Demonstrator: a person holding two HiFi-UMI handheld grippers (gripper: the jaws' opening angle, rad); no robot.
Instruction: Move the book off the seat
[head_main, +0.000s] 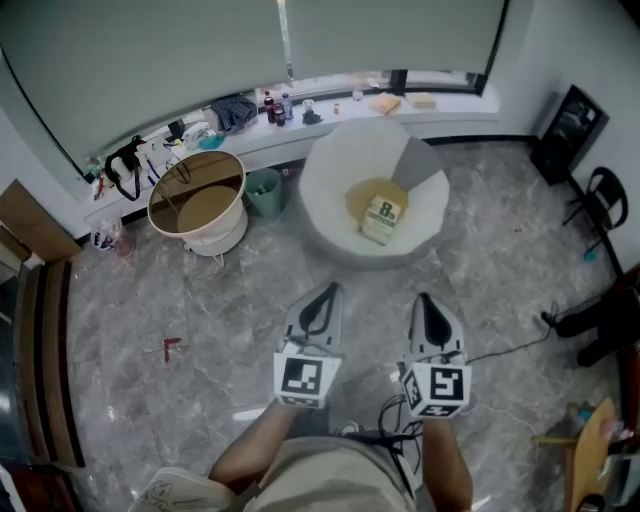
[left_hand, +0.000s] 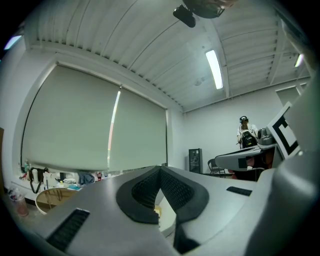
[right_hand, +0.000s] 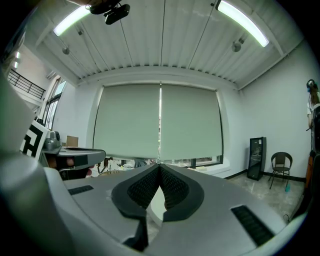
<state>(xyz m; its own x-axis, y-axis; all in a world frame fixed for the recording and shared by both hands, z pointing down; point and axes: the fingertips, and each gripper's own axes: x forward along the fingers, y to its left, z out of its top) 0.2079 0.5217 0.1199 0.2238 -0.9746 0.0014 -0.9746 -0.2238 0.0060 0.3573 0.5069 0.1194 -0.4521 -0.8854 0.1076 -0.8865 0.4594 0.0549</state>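
Broadly, a grey marbled floor (head_main: 230, 300) takes up most of the head view. It is bounded at the far side by pale roller blinds (head_main: 150, 50), drawn down above a long white window ledge (head_main: 455, 108) that carries bottles and small clutter. White round seat (head_main: 325, 200): tub-shaped, standing on the floor just below the ledge and well ahead of both grippers. Round tub (head_main: 225, 235): white wall and brown inside, standing to the seat's left and apart from it. Black cabinet (head_main: 568, 128): at the far right corner. Black chair (head_main: 603, 195): near the cabinet, at the right edge. Left gripper (head_main: 326, 290): held low over the floor and pointing toward the seat, with its marker cube at the rear. Its two jaws are pressed together tip to tip, with nothing between them. Right gripper (head_main: 424, 298): just beside the left one and roughly parallel to it, also pointing at the seat. Its jaws are closed against each other and empty. Yellow cushion (head_main: 360, 195): lying in the seat's hollow. Green bin (head_main: 265, 192): on the floor between tub and seat, close to the seat's wall. Book (head_main: 383, 218): cream and green cover, lying flat on the cushion's near right part, inside the seat, touched by neither gripper and well apart from both. Small red item (head_main: 172, 348): on the floor at the left, too small to identify.
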